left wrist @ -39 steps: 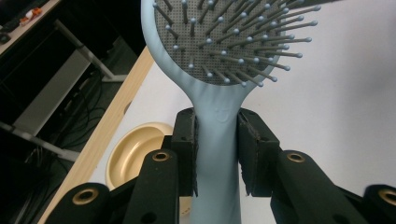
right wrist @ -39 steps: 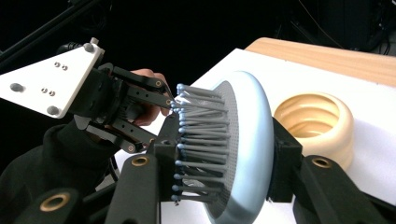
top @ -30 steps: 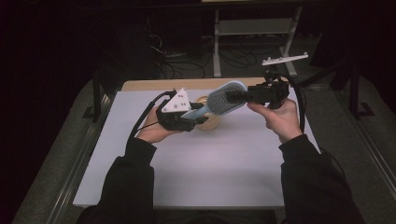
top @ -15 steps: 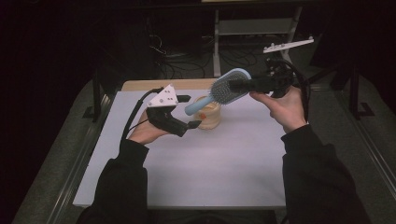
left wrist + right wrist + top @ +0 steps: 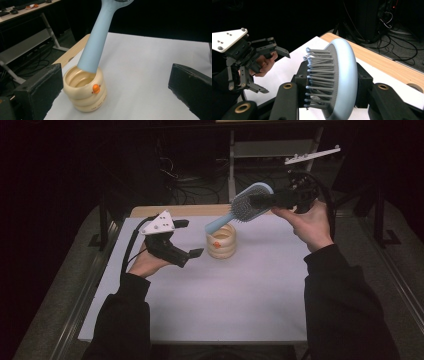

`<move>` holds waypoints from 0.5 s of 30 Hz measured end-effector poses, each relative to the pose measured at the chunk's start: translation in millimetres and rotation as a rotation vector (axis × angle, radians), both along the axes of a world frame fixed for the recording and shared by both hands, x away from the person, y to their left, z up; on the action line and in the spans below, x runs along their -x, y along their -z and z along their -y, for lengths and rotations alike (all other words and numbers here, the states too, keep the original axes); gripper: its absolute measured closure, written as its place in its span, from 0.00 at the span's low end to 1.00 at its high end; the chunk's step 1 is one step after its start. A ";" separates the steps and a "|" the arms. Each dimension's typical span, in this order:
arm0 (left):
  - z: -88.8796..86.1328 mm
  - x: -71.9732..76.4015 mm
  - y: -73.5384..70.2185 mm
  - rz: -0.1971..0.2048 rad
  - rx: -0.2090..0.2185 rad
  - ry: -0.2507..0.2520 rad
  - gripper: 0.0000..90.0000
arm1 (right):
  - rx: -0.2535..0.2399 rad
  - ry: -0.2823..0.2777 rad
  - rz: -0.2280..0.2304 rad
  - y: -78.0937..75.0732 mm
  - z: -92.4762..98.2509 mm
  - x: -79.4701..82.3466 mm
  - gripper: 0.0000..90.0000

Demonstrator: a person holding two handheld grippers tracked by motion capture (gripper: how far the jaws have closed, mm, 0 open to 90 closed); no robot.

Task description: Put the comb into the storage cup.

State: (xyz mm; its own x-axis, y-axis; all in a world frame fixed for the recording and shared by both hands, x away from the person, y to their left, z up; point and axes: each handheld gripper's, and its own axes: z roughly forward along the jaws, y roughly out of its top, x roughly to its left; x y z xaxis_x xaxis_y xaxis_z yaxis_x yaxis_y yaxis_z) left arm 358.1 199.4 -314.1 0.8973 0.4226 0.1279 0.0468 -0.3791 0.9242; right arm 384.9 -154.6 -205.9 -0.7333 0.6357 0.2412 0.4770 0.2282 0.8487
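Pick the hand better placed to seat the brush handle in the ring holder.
Right. The right gripper is shut on the hairbrush head, handle tip already at the beige ring holder mouth. The left gripper has just opened and holds nothing.

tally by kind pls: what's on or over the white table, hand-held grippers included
Hairbrush, light blue, clamped at its head: 1
Ringed holder, cream, orange button: 1
Hand-held grippers: 2, left hand-held gripper open and empty, right hand-held gripper shut on the brush head
Total: 4
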 end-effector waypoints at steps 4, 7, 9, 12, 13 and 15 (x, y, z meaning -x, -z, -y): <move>-8.3 2.4 4.5 0.018 0.013 -0.002 0.00 | 0.010 0.006 0.005 -1.8 0.6 -2.9 0.63; -13.0 2.9 8.0 0.016 0.017 -0.005 0.00 | 0.013 0.007 0.006 -2.7 2.3 -4.6 0.63; -16.2 3.2 10.6 0.016 0.026 -0.013 0.00 | 0.020 0.011 0.008 -3.2 3.3 -6.0 0.63; -21.3 3.9 14.3 0.014 0.036 -0.019 0.00 | 0.029 0.017 0.011 -3.8 4.9 -8.1 0.63; -22.7 4.0 14.9 0.013 0.039 -0.020 0.00 | 0.028 0.019 0.011 -3.7 6.0 -9.1 0.63; -26.8 4.5 16.6 0.020 0.051 -0.030 0.00 | 0.027 0.021 0.009 -3.4 7.8 -10.5 0.63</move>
State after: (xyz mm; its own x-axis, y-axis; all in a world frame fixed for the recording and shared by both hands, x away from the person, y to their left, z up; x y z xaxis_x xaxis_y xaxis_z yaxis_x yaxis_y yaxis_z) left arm 353.6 226.2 -330.7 0.8818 0.4553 0.1232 0.0385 -0.3298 0.9433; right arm 395.4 -162.4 -202.6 -0.7215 0.6574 0.2174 0.4746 0.2410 0.8466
